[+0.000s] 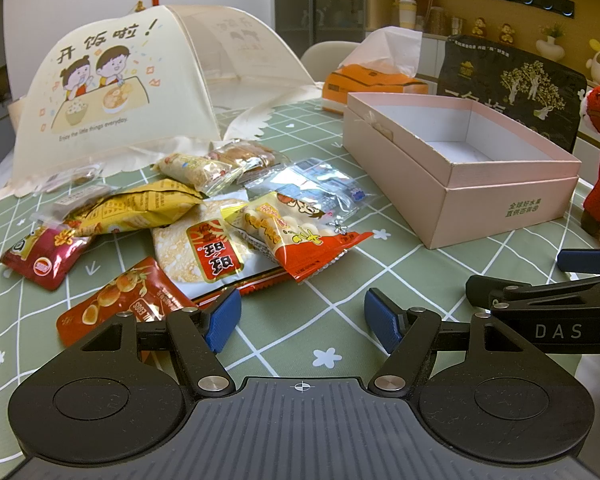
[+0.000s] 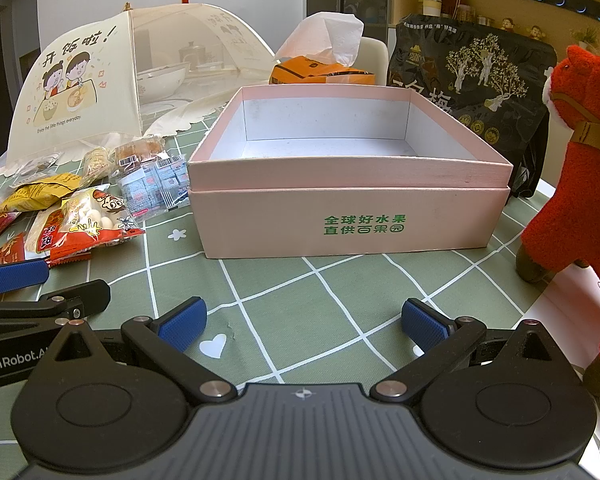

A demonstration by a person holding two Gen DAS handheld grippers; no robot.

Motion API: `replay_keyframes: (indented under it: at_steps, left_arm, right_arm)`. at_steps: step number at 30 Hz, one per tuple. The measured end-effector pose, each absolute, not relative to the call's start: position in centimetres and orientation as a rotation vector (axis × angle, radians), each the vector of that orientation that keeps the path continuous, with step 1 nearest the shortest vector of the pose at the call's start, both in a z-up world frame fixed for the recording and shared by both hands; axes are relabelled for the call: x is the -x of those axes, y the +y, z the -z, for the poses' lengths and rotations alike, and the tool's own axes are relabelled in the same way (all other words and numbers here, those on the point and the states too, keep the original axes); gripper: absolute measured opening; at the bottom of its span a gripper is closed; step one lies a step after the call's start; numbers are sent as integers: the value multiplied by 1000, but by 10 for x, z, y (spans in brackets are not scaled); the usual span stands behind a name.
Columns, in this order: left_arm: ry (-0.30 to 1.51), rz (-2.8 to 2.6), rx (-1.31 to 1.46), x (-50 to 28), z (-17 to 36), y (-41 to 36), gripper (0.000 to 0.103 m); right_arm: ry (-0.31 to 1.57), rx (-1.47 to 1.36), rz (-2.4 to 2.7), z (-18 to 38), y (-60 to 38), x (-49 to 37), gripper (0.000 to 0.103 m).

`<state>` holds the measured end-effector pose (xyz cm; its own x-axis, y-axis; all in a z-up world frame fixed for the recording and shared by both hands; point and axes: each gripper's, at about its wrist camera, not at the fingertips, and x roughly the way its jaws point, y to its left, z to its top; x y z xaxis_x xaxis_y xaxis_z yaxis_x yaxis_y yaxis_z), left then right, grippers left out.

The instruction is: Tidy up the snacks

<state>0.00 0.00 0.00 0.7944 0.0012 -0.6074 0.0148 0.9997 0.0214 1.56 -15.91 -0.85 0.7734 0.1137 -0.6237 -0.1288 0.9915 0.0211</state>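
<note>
Several snack packets (image 1: pixel 204 220) lie in a loose pile on the green checked tablecloth, left of an open, empty pink box (image 1: pixel 460 168). My left gripper (image 1: pixel 302 320) is open and empty, low over the cloth just in front of the pile, its left pad beside a red egg packet (image 1: pixel 120 304). My right gripper (image 2: pixel 302 326) is open and empty, in front of the pink box (image 2: pixel 352 184); the pile (image 2: pixel 84 208) lies to its left. Each gripper shows at the edge of the other's view.
A cream mesh food cover (image 1: pixel 112 96) stands behind the pile. An orange tissue box (image 1: pixel 372 84) and a black bag (image 1: pixel 512 84) stand behind the pink box. A red plush toy (image 2: pixel 572 184) stands right of the box.
</note>
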Motion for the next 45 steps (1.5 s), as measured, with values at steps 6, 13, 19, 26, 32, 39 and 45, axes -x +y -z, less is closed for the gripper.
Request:
replay_keyframes:
  at_steps: [6, 13, 19, 26, 32, 39, 45]
  left_arm:
    - [653, 7, -25, 0, 0, 0, 75]
    - [653, 7, -25, 0, 0, 0, 75]
    - [653, 7, -26, 0, 0, 0, 75]
    - [652, 8, -23, 0, 0, 0, 75]
    - [649, -13, 100, 10, -21, 27, 70]
    - [582, -227, 406, -35, -93, 154, 70]
    - [779, -428, 872, -126, -69, 282, 69]
  right_arm:
    - [674, 23, -131, 9, -159, -16, 103]
    - [674, 20, -133, 8, -160, -16, 103]
    - [749, 42, -172, 0, -165, -19, 103]
    - [839, 40, -159, -5, -163, -24, 103]
    - [975, 80, -200, -14, -149, -38, 101]
    - [869, 167, -374, -65, -119, -23, 89]
    - [782, 234, -450, -98, -112, -24, 89]
